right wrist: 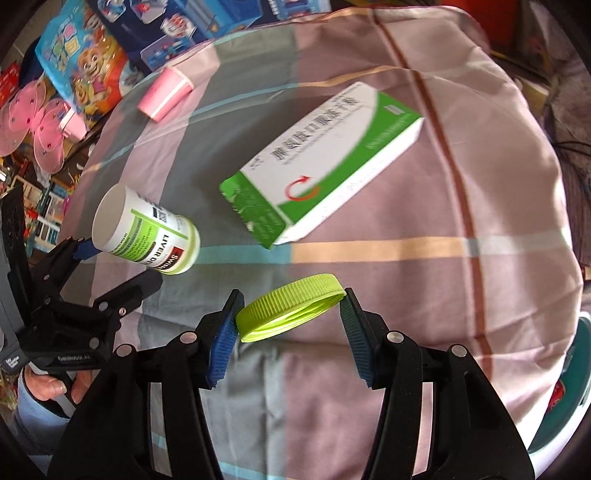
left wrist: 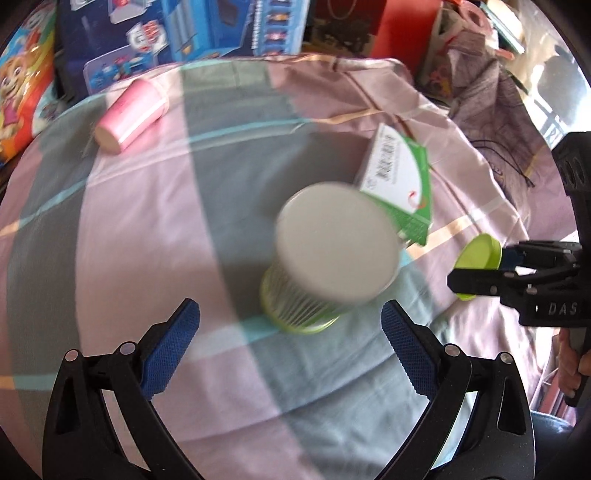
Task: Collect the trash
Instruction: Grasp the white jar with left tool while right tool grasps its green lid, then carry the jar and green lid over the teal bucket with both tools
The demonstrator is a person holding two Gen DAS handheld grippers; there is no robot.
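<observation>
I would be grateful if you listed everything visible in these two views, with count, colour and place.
bottle: one, white with green label, open-necked, tilted just ahead of the left claw
lid: one, lime green, clamped in the right claw
medicine box: one, white and green, lying on the cloth
cup: one, pink, on its side at the cloth's far left
cloth: one, checked pink, grey and teal
toy boxes: several, mostly blue, behind the cloth
left claw: one, black with blue pads, open
right claw: one, black with blue pads, shut on the lid
</observation>
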